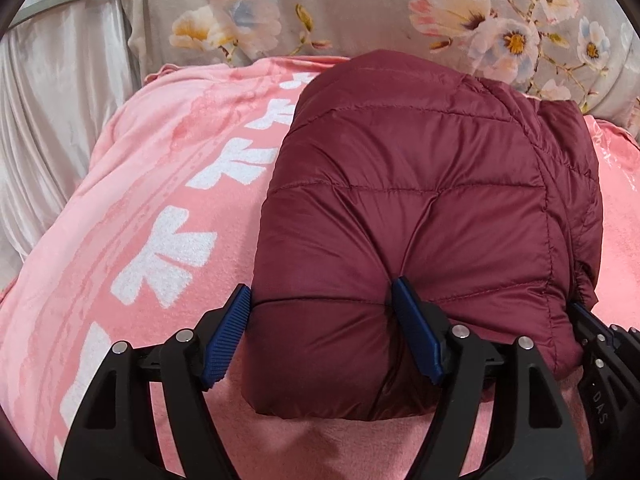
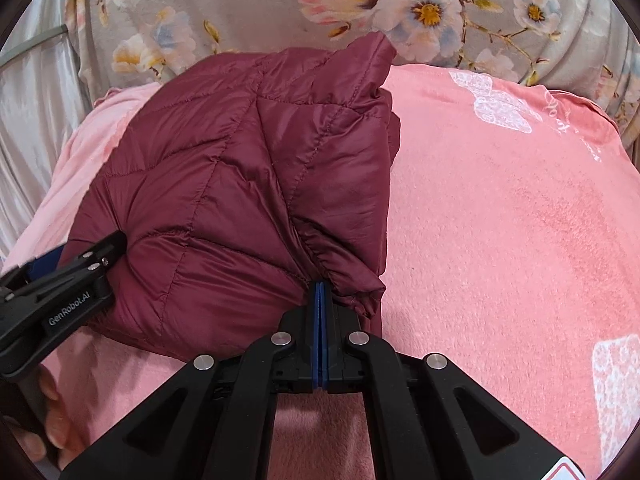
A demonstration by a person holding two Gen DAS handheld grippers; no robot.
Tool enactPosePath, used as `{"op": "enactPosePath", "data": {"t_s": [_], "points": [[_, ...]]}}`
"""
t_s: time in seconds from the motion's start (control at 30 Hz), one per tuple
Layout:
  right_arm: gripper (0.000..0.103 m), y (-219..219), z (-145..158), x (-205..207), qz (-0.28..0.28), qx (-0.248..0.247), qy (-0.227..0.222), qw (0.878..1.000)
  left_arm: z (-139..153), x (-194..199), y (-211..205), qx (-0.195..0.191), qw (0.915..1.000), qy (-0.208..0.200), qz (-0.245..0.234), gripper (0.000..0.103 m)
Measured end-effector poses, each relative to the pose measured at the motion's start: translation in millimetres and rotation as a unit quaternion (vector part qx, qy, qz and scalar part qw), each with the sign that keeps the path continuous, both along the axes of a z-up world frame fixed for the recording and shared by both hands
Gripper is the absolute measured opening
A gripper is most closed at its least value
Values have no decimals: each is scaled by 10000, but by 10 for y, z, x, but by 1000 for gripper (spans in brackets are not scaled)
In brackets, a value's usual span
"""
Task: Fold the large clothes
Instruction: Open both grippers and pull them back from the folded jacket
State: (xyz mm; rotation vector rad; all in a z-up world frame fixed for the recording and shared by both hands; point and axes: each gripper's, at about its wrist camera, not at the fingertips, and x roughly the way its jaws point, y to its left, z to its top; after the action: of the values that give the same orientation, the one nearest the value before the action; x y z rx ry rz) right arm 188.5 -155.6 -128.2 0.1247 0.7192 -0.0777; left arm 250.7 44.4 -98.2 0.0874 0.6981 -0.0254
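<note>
A maroon quilted puffer jacket (image 1: 420, 200) lies folded into a thick bundle on a pink blanket (image 1: 160, 200); it also shows in the right wrist view (image 2: 240, 184). My left gripper (image 1: 320, 300) is open, its blue pads astride the near left corner of the bundle, the right pad pressing into the padding. My right gripper (image 2: 321, 292) is shut on a gathered fold at the jacket's near right edge. The left gripper (image 2: 60, 284) shows at the left of the right wrist view. The right gripper (image 1: 600, 340) shows at the right edge of the left wrist view.
The pink blanket (image 2: 500, 220) with white prints covers the bed. A grey floral cover (image 1: 360, 4) lies behind it, also in the right view (image 2: 400, 4). A silvery satin curtain (image 1: 52, 100) hangs at the left.
</note>
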Motion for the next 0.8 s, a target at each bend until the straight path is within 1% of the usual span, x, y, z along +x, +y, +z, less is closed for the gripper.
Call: {"op": "enactPosePath", "data": {"t_s": [0.07,0.13,0.17,0.2,0.23,0.27,0.37,0.47,0.57,0.63,0.73,0.8], "points": [[1,-36,71,-119,-76,58,-200,9998,-23,-17,54,-193,9997,-101,52,76],[8,-19,130,-300,-113,35,-341,9993,7,-57,122,-347,9992,-124,133,82],[21,5,156,-408,-132,-27,-412,9991,32,-101,164,-435,9989,-102,163,85],[41,37,180,-501,-147,-97,-480,9987,56,-144,189,-477,9987,-96,182,87],[50,58,193,-619,-192,-199,-565,9980,84,-222,212,-482,9986,-108,207,90],[56,71,200,-736,-243,-281,-650,9972,108,-322,226,-450,9986,-148,238,93],[56,66,180,-986,-318,-397,-741,9960,117,-607,224,-398,9985,-263,268,97],[59,20,135,-1157,-359,-334,-717,9962,46,-836,155,-338,9990,-207,191,98],[59,-64,114,-1252,-410,-210,-668,9967,-58,-1011,61,-215,9995,-120,203,98],[59,-94,93,-1319,-413,-161,-617,9971,-83,-1137,-12,-203,9997,-125,115,98],[61,-84,56,-1346,-369,-159,-543,9977,-91,-1265,-73,-298,9995,-143,3,98],[61,-61,44,-1341,-379,-212,-520,9977,-119,-1319,-107,-291,9995,-124,18,98]]}}
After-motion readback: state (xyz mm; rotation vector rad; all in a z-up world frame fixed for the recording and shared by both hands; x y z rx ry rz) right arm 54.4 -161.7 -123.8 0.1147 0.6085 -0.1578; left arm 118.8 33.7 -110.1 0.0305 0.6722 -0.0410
